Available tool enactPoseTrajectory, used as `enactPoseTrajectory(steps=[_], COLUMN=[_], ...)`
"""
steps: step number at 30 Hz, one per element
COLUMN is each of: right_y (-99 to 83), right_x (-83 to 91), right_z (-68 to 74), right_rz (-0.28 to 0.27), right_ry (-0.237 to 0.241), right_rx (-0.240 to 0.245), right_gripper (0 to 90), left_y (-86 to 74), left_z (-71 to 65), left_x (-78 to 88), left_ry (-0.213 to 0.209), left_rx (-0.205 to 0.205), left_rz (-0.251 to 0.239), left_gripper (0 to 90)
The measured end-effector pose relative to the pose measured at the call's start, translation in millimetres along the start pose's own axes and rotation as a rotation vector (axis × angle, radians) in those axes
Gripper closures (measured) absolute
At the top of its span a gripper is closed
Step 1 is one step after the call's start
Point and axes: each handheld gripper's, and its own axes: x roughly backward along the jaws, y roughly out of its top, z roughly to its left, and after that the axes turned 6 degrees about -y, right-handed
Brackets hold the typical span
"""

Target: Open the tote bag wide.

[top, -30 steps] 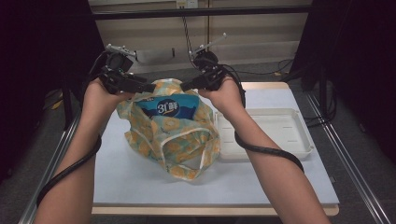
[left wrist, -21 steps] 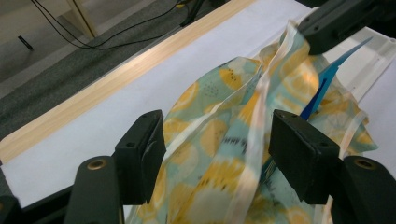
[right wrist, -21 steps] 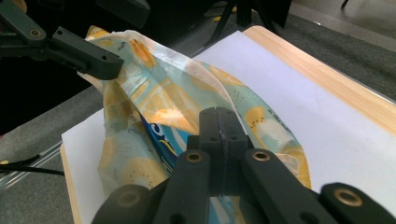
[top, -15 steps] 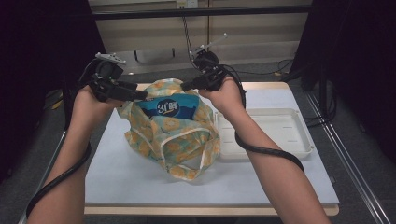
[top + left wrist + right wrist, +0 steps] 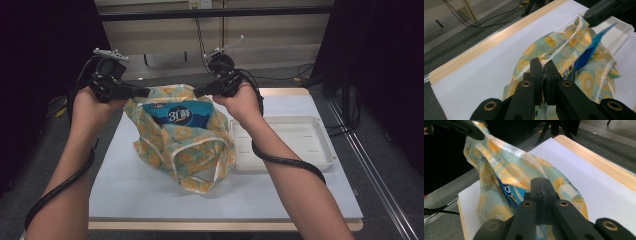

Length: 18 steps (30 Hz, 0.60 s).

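A lemon-print bag [image 5: 185,145] lies on the white table mat with a blue packet [image 5: 177,116] standing in its mouth. My left gripper [image 5: 145,92] is at the bag's left rim. Its jaws have just been closing and are now shut on the white-edged rim [image 5: 543,63]. My right gripper [image 5: 196,91] is shut on the opposite rim [image 5: 541,181]. Between the two grippers the bag's mouth is stretched open. In the left gripper view the blue packet [image 5: 589,52] pokes out of the bag [image 5: 536,47].
A shallow white tray [image 5: 300,145] sits on the table to the right of the bag, under my right forearm. Bare mat [image 5: 150,195] lies in front of the bag. Cables run across the floor behind the table's wooden far edge [image 5: 486,47].
My left hand has shifted slightly left, and the bag's left rim has come with it, so the mouth is wider. The right hand has stayed where it was.
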Motion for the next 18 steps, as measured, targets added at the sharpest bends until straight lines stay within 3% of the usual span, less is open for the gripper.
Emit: enactPoseTrajectory(steps=[2,7,11,13,16,18], right_y=[-0.5,-3.5,-6.5,-7.9,-9.5,-10.5], right_x=[-0.9,-5.6,-8.6,-9.5,-9.2,-9.1], right_z=[-0.4,-4.4,-7.9,-9.6,-10.9,-11.6], right_rz=[0.002,0.011,0.018,0.023,0.021,0.018], right_ry=[-0.007,-0.005,-0.004,-0.001,-0.004,-0.002], right_rx=[0.002,-0.01,-0.02,-0.024,-0.029,-0.027], right_gripper=[90.0,90.0,90.0,90.0,90.0,90.0], left_y=[0.0,-1.3,-5.3,-7.7,-9.6,-10.8], left_z=[4.5,16.3,21.6,23.1,22.6,23.2], left_x=[-5.5,-20.7,-24.6,-25.3,-22.8,-18.8], left_ry=[0.014,0.012,0.014,0.025,0.058,0.071], left_rx=[0.014,0.059,0.065,0.088,0.083,0.083], left_rz=[-0.01,0.026,0.025,0.018,0.028,0.016], left_gripper=[86.7,84.5,81.8,73.7,60.4,56.4])
